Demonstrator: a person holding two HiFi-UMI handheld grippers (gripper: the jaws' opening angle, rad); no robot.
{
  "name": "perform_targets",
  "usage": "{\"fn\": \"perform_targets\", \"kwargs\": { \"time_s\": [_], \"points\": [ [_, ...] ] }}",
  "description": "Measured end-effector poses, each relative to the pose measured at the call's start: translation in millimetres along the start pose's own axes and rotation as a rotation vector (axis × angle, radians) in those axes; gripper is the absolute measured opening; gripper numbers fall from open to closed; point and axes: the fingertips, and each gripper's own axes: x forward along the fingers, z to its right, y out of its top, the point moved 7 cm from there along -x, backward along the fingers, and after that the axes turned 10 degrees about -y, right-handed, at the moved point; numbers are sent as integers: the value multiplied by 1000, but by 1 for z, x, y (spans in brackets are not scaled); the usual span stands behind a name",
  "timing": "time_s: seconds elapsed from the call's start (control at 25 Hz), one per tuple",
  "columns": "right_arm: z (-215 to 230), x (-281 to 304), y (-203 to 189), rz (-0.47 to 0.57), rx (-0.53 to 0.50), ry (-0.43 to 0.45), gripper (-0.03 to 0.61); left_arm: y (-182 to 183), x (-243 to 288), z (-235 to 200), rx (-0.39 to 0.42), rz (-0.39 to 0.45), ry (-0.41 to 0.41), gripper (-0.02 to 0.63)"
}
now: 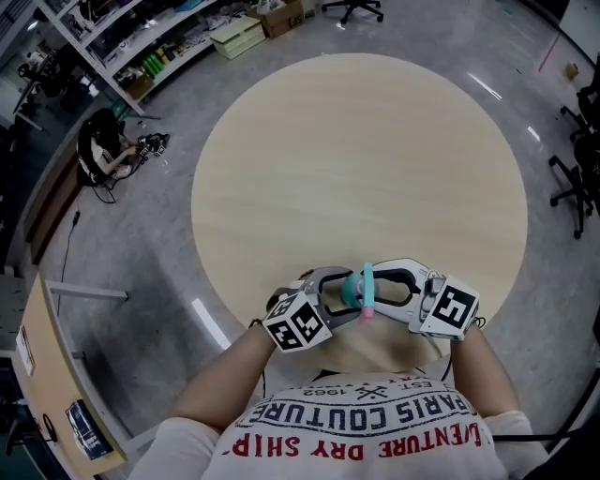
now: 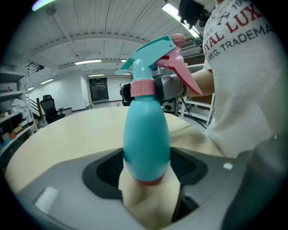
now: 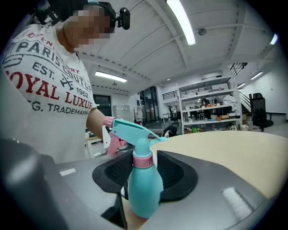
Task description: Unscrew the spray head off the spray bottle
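A teal spray bottle (image 1: 367, 286) with a pink collar (image 3: 143, 160) and pink trigger (image 2: 182, 69) stands upright over the near edge of the round table (image 1: 356, 169). My left gripper (image 1: 342, 292) comes in from the left and is shut on the bottle's body (image 2: 146, 139), low down by its pink base. My right gripper (image 1: 386, 289) reaches in from the right at neck height. Its black pads (image 3: 173, 173) flank the collar, and a thin gap shows beside the collar. The spray head (image 3: 135, 130) sits on the bottle, with its nozzle pointing toward the person.
The person's printed shirt (image 1: 375, 422) is close behind the grippers. Beyond the table are shelves (image 1: 141, 47), cardboard boxes (image 1: 239, 36), an office chair (image 1: 356, 9) and a black bag on the floor (image 1: 98, 150). The tabletop carries nothing else.
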Motion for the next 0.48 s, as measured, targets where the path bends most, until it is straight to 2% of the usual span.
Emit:
{"fn": "perform_targets", "kwargs": {
  "time_s": [0.08,0.32,0.48],
  "points": [
    [-2,-3,-2,5,47,-60,198,-1,1,2,-30,3,44,324],
    [-16,-34,-5,64,139,-206,244,0,4,5,-115,9,161,324],
    [-37,-38,7,127,168,-378,256,-1,6,9,-178,4,246,324]
  ]
}}
